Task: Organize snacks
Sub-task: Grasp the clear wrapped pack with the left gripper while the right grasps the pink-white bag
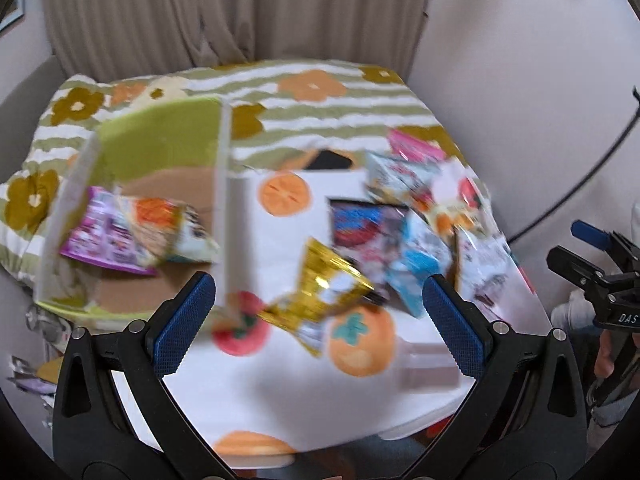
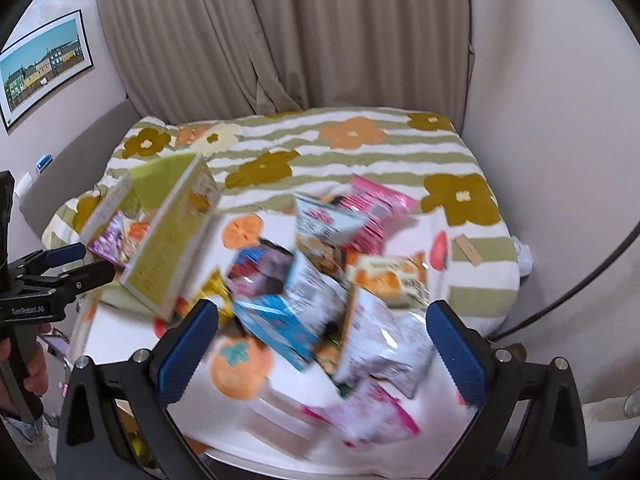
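Snacks heaped, framed picture only in right view, both hand-held grippers wide open, empty

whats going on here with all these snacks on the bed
A person holds a two-finger tool in each hand over a pile of snack packets on a fruit-print cloth. Both the left tool and right tool are open and empty. A green box at the left already holds a purple packet and another; a gold packet lies loose beside it.

"GenRobot.AI" on left claw body, "DAS" on right claw body
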{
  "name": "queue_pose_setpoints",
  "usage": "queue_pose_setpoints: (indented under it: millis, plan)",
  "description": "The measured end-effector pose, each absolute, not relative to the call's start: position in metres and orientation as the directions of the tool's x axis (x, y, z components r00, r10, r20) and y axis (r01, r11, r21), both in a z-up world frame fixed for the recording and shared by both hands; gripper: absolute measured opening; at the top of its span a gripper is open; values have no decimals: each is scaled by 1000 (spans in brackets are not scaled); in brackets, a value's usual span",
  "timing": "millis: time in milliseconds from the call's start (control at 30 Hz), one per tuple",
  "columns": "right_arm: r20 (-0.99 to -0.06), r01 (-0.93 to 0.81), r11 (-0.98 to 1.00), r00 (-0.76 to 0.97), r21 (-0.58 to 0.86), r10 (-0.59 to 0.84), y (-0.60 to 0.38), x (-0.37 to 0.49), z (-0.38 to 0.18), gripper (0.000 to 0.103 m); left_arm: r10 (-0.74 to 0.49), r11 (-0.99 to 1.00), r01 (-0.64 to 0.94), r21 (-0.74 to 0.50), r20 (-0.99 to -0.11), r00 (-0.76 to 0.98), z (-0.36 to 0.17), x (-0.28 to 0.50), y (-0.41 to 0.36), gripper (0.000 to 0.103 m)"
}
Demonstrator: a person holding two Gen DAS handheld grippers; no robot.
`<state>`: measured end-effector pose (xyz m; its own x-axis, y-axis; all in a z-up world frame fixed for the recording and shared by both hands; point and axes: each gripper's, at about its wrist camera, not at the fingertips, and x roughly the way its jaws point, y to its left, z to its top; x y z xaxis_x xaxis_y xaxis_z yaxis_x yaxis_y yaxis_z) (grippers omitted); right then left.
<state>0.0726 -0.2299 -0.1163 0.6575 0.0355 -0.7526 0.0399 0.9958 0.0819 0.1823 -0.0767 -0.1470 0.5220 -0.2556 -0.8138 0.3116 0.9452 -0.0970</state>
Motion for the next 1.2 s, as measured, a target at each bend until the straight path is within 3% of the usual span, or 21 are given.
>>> queue_pose_setpoints:
  millis: [100, 500, 833, 1200]
  plan:
    - [-762, 25, 997, 647, 67, 35, -245, 61, -129, 103, -319, 928, 330, -172, -824, 468, -169, 169, -108, 102]
    - [-838, -89, 991, 529, 99, 131, -280, 44, -209, 103, -314, 871, 455, -183, -921, 231, -286, 123, -218, 102]
    - [-889, -191, 975, 419, 111, 183, -272, 49, -262, 103, -241, 881, 456, -122, -947, 212, -326, 111, -256, 102]
    - [-904, -242, 966, 385, 96, 186, -259, 58, -280, 103, -184, 884, 466, -49, -951, 248, -346, 112, -287, 100]
